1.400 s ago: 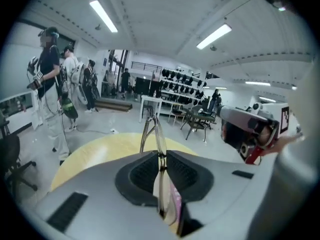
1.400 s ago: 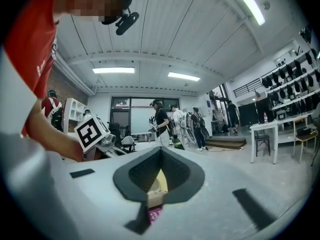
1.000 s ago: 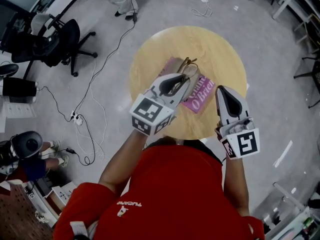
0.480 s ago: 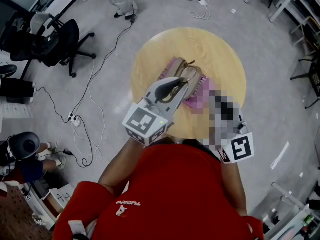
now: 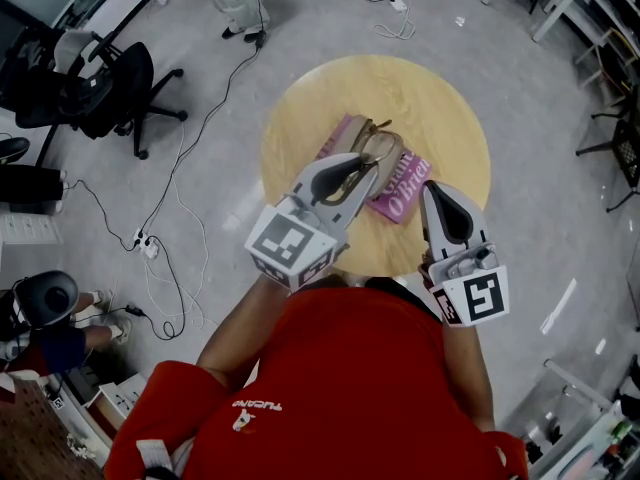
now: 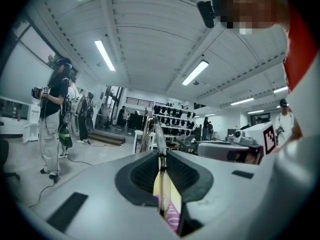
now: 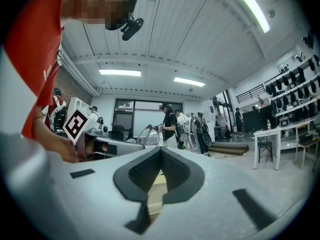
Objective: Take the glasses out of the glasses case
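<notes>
Left gripper (image 6: 161, 158) clenched on half-hidden glasses (image 5: 378, 146); right gripper (image 7: 161, 154) clenched, empty.

I'm seeing a round wooden bench (image 5: 440, 98) standing on the grey floor (image 5: 560, 208), with a pink book (image 5: 402, 190) lying on it. A black office chair (image 5: 105, 88) is sitting off to the left and cables (image 5: 200, 133) are trailing across the floor to a power strip (image 5: 148, 249). People (image 6: 52, 119) are standing about under ceiling strip lights (image 6: 105, 55).
</notes>
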Demonstrator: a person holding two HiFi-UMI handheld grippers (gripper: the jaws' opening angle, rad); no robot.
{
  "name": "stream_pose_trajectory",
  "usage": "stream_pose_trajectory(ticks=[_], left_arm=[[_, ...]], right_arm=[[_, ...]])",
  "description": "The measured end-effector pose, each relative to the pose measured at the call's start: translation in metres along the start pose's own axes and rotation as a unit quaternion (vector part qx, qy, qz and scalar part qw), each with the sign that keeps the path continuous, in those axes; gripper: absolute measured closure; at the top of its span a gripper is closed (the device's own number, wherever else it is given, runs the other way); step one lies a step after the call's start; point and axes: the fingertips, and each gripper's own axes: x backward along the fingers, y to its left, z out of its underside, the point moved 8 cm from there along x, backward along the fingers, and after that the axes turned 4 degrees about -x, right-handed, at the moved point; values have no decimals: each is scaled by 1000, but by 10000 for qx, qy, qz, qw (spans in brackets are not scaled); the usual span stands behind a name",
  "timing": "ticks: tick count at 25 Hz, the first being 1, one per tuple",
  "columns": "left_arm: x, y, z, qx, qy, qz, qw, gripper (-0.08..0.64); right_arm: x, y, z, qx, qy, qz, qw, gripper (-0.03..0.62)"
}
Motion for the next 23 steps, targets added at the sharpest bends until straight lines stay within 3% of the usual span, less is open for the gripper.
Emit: stream_pose_trajectory(ticks=[23], left_arm=[[-3, 3, 8, -50, 34, 184, 9998, 514]], right_arm=[[3, 2, -3, 135, 75, 48, 9999, 589]])
